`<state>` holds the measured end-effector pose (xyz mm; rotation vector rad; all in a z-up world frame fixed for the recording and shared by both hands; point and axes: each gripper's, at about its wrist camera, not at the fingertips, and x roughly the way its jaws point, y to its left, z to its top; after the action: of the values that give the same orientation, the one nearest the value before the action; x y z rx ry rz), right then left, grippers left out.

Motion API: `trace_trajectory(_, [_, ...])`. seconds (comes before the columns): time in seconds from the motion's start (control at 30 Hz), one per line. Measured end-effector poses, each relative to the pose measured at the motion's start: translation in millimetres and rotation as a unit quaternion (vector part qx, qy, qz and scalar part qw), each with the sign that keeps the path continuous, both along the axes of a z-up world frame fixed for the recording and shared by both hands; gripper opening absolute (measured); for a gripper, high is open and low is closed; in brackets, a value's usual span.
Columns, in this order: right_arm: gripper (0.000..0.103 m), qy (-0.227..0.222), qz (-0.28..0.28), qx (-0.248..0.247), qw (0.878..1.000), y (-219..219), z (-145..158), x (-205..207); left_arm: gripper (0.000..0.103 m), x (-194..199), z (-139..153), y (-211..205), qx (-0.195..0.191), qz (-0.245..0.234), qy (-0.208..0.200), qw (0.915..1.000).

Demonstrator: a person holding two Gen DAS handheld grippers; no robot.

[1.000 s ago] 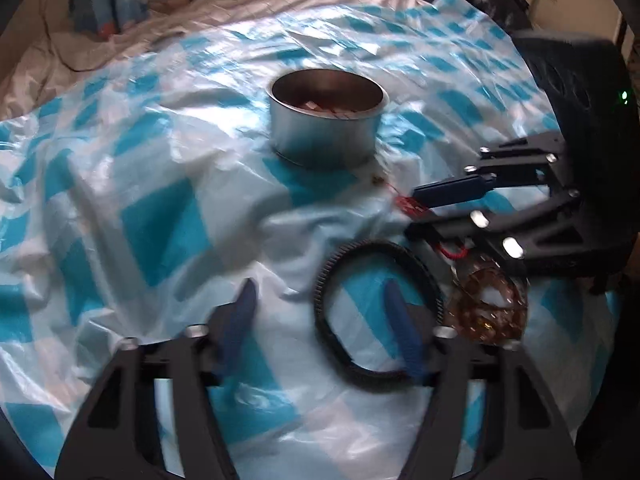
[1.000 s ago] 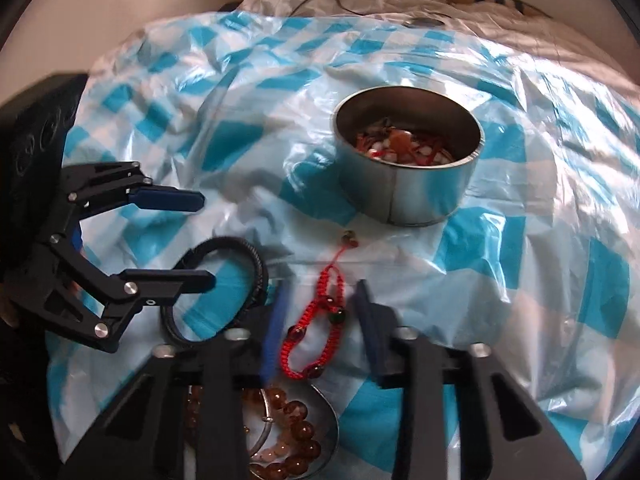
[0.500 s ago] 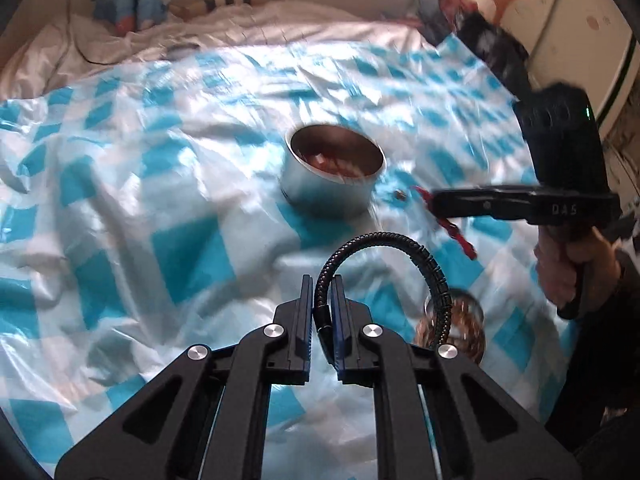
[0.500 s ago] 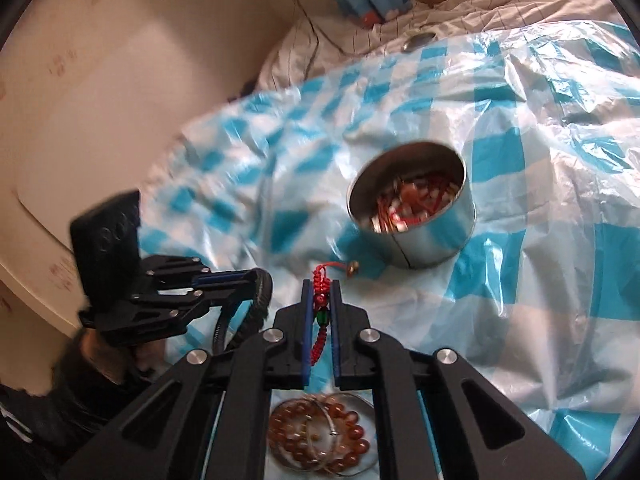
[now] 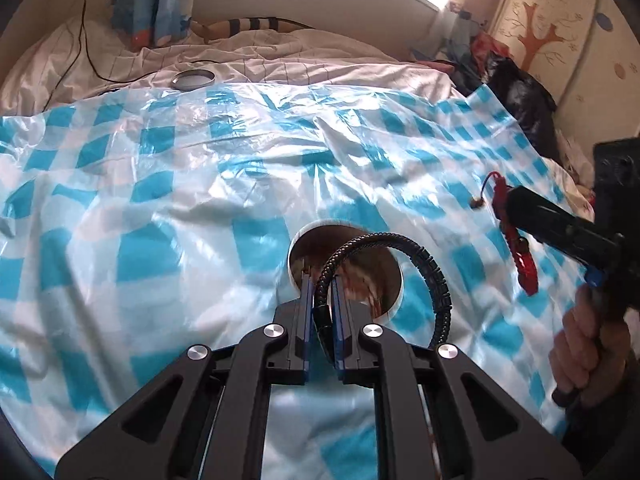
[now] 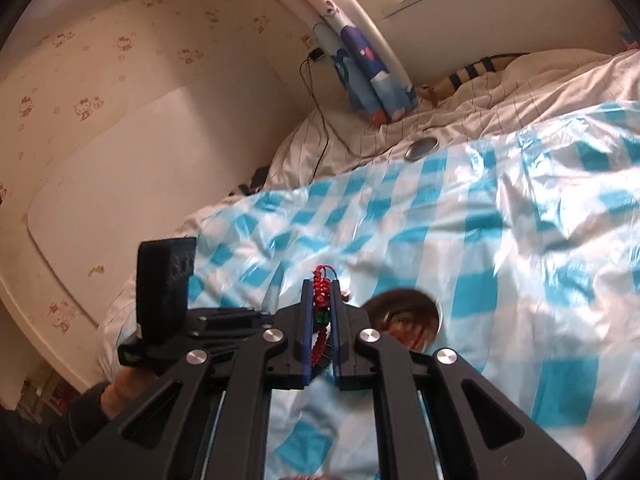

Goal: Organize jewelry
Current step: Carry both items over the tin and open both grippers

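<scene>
The left gripper [image 5: 321,300] is clamping a black braided bracelet [image 5: 416,256], whose loop is arching toward 2 o'clock above the round metal tin [image 5: 394,280] on the blue-checked plastic sheet [image 5: 160,208]. The right gripper [image 6: 321,308] is pinching a red knotted cord bracelet [image 6: 321,292] — its ends are poking out at 12 o'clock — with the tin just beyond at 2 o'clock.

Blue-checked plastic sheet [image 5: 160,208] over white bedding [image 5: 280,68]; round lid [image 5: 193,79], black cable [image 5: 86,40], blue curtain [image 6: 368,76].
</scene>
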<state>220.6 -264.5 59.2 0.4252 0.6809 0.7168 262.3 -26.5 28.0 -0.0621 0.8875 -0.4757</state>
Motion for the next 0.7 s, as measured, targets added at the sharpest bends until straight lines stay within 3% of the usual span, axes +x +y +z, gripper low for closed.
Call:
trace_trajectory(0.17, [0.008, 0.007, -0.015, -0.031, 0.999, 2.3, -15.0, 22.8, 0.008, 34.7, -12.4, -20.0, 0.003, 0.004, 0.005, 1.0])
trace_trajectory(0.4, [0.008, 0.026, -0.024, -0.067, 0.997, 8.5, -40.8, 42.3, 0.01, 50.8, -37.1, -33.1, 0.012, 0.008, 0.03, 0.9995])
trace_trajectory(0.7, [0.008, 0.03, -0.007, -0.087, 0.996, 26.4, -53.3, 46.5, 0.018, 49.3, -27.1, -15.9, -0.006, 0.013, 0.041, 0.999])
